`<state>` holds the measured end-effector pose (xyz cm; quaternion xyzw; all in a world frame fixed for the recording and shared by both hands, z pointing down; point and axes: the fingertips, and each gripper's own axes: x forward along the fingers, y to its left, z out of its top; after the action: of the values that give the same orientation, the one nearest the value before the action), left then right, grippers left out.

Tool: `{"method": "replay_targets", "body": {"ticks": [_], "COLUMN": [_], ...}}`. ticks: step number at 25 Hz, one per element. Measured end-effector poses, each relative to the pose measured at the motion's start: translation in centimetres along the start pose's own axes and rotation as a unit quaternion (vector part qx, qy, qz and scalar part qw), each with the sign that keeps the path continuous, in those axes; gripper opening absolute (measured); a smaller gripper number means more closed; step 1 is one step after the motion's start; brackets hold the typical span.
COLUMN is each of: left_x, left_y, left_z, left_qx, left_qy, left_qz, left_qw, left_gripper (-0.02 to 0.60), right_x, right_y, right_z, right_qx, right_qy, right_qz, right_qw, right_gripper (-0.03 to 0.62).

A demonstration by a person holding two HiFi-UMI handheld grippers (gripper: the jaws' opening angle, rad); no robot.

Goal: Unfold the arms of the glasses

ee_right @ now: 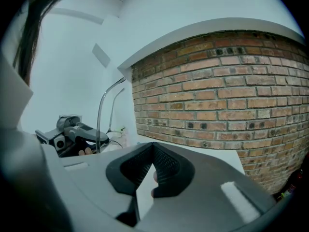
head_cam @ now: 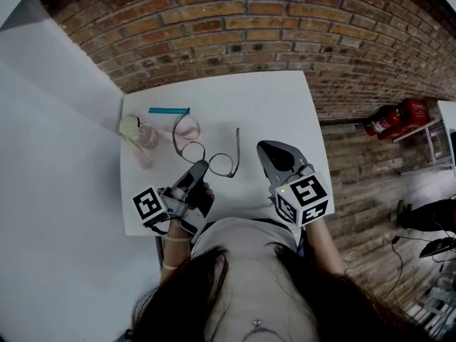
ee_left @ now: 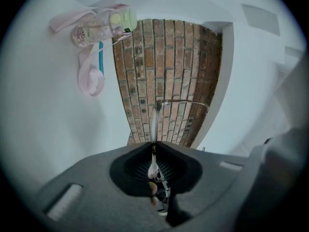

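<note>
Thin wire-rim glasses (head_cam: 221, 165) w/ clear lenses sit at mid-frame in head view, on the smooth white table (head_cam: 278, 98), just below a clear plastic bottle (head_cam: 140, 132) w/ a pale green cap and a soft pink strap (head_cam: 187, 127) looped beside it. A slim blue stick (head_cam: 169, 110) lies flat above the bottle, near the rough red brick wall (head_cam: 235, 27). The left gripper (head_cam: 199, 167), dark grey matte plastic w/ ribbed inner pads, comes in from lower left. Its own view shows the jaws pinched together on the glasses (ee_left: 154, 120), seen edge-on as a thin upright sliver rising from the jaw tips, w/ one arm bending off to the right. The same view has the bottle (ee_left: 99, 25) at upper left, the strap (ee_left: 89, 76) hanging under it and the blue stick (ee_left: 101, 57) partly behind it. The right gripper (head_cam: 268, 149) is right of centre in head view, apart from the glasses. Its own view shows the jaw tips (ee_right: 153, 145) closed on each other w/ nothing between them, only bare table through the gap behind. That view also gives what head view doesn't: the glasses (ee_right: 100, 117) at left w/ two thin curved arms standing up, and the left gripper (ee_right: 72, 132) low beside them.
</note>
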<state>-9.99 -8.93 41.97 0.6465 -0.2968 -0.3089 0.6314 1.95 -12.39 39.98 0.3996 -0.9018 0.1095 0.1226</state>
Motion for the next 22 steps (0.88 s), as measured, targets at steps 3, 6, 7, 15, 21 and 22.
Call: {"method": "replay_targets", "body": {"ticks": [3,6,7,15,21,22], "left_x": [0.09,0.11,0.12,0.22,0.25,0.2], "left_y": [-0.02,0.06,0.07,0.38,0.34,0.31], "left_z": [-0.16,-0.17,-0.14,-0.11,-0.25,-0.28], "left_qx": [-0.002,-0.003,-0.004,-0.006,-0.007,-0.007], "left_qy": [0.002,0.003,0.002,0.006,0.008,0.009], "left_qz": [-0.001,0.001,0.001,0.003,0.004,0.004], "left_qw": [1.0,1.0,1.0,1.0,0.9999,0.9999], "left_gripper": [0.021,0.021,0.021,0.021,0.021,0.021], "right_x": [-0.02,0.0,0.01,0.31,0.22,0.19], "right_y": [-0.02,-0.04,-0.04,0.21,0.31,0.38], "right_z": [-0.09,-0.22,-0.24,-0.49,-0.42,-0.37], "right_qx": [0.0,0.002,0.002,0.0,-0.001,-0.002], "right_qy": [0.001,0.004,0.004,0.009,0.01,0.009], "right_qz": [0.002,0.004,0.005,0.012,0.013,0.013], "right_qw": [1.0,1.0,1.0,1.0,1.0,1.0], "right_gripper": [0.006,0.006,0.006,0.006,0.006,0.006]}}
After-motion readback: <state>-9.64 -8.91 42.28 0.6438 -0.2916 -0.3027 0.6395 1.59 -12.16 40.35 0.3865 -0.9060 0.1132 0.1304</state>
